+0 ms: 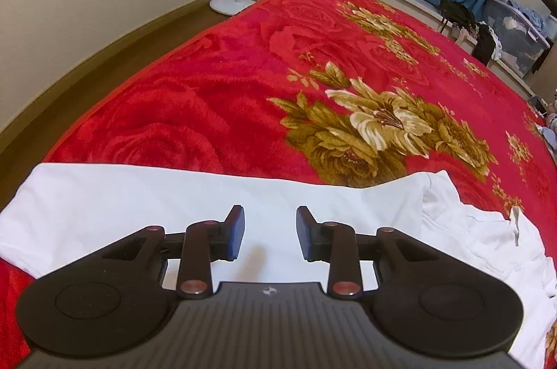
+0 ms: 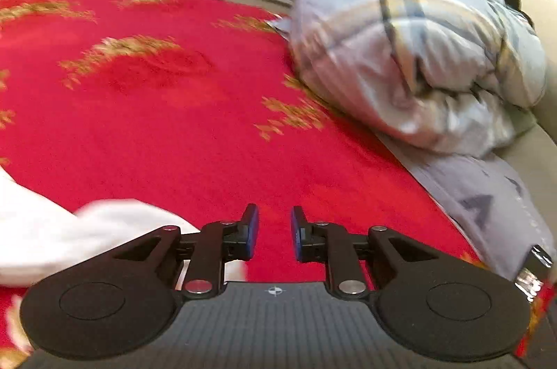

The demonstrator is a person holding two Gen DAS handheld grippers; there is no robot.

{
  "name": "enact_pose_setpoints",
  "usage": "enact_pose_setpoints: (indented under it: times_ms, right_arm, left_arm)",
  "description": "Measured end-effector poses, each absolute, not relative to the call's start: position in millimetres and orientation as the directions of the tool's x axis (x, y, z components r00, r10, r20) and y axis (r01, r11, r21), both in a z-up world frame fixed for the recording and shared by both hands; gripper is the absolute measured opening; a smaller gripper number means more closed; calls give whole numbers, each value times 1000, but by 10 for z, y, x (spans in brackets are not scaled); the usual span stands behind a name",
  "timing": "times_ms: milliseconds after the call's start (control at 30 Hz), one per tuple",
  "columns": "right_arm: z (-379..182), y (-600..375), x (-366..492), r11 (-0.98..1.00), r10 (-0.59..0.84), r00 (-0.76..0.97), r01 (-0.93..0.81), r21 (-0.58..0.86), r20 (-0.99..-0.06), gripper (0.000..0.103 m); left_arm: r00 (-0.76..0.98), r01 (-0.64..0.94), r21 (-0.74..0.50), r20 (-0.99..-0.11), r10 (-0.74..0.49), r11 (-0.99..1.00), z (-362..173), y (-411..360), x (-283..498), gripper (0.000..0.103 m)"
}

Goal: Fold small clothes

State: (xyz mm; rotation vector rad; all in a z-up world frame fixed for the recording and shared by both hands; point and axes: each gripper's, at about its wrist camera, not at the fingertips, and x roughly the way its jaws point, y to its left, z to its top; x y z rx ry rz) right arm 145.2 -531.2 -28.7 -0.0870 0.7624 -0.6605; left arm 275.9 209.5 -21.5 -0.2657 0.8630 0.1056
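Both grippers are hanging released: our left gripper (image 1: 269, 235) is hovering over the white garment (image 1: 139, 202) spread on the red blanket (image 1: 226, 73), likely choosing an edge to fold, while our right gripper (image 2: 275, 233) is waiting beside it.

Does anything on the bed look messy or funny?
Yes. The white garment lies smooth on its left part, but its right end is bunched and wrinkled on the red blanket. A plaid quilt sits rolled in a lump at the blanket's far right edge. Nothing looks torn or spilled.
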Motion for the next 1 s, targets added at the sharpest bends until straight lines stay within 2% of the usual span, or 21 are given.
enact_pose_setpoints:
  times_ms: [33,67,133,200,267,333,400,533,733,767,833,900,933,1000]
  right_arm:
    - [-247,-5390,1343,783,-584,525,565,-260,-619,20]
    - [-186,-5505,1219,782,-543,550,607,-143,-634,23]
    - [-127,-5692,986,754,-393,651,632,178,-649,24]
    - [-199,-5781,808,670,-221,721,602,435,-657,35]
    - [-308,-5742,696,590,-89,763,559,583,-641,47]
    - [-403,-5650,734,557,-25,774,537,634,-633,54]
    - [-490,-5643,836,506,-35,772,562,655,-635,62]
    - [-796,-5749,1016,333,-39,744,639,694,-667,62]
    - [-969,-6114,1232,200,-156,690,723,661,-707,61]
    - [-970,-6173,1285,210,-181,671,740,639,-719,59]
    - [-1029,-6246,1339,219,-186,627,777,590,-757,46]
    - [-1099,-6266,1408,229,-202,587,806,546,-784,7]
    - [-1071,-6247,1438,260,-228,577,812,523,-784,7]
    - [-867,-6158,1418,354,-272,644,758,547,-715,5]
  left_arm:
    - [647,-200,-194,-762,-19,960,-212,2108,2755,36]
    - [647,-200,-199,-762,-23,959,-211,2113,2759,36]
    - [648,-193,-200,-762,-28,961,-212,2097,2768,36]
    - [645,-185,-193,-763,-29,964,-223,2069,2776,36]
    - [641,-177,-188,-767,-32,966,-243,2027,2784,36]
    - [637,-171,-185,-770,-34,968,-259,1979,2789,36]
    - [635,-167,-182,-771,-35,969,-269,1928,2790,36]
    - [635,-159,-182,-771,-41,970,-273,1844,2780,36]
    - [632,-174,-177,-774,-28,969,-295,1836,2795,36]
    - [630,-179,-177,-776,-25,968,-303,1846,2802,36]
    - [629,-185,-176,-777,-21,967,-313,1864,2819,36]
    - [629,-185,-175,-777,-21,967,-315,1875,2833,36]
    - [629,-184,-175,-777,-21,967,-317,1876,2842,36]
    - [629,-184,-177,-777,-23,967,-320,1882,2861,36]
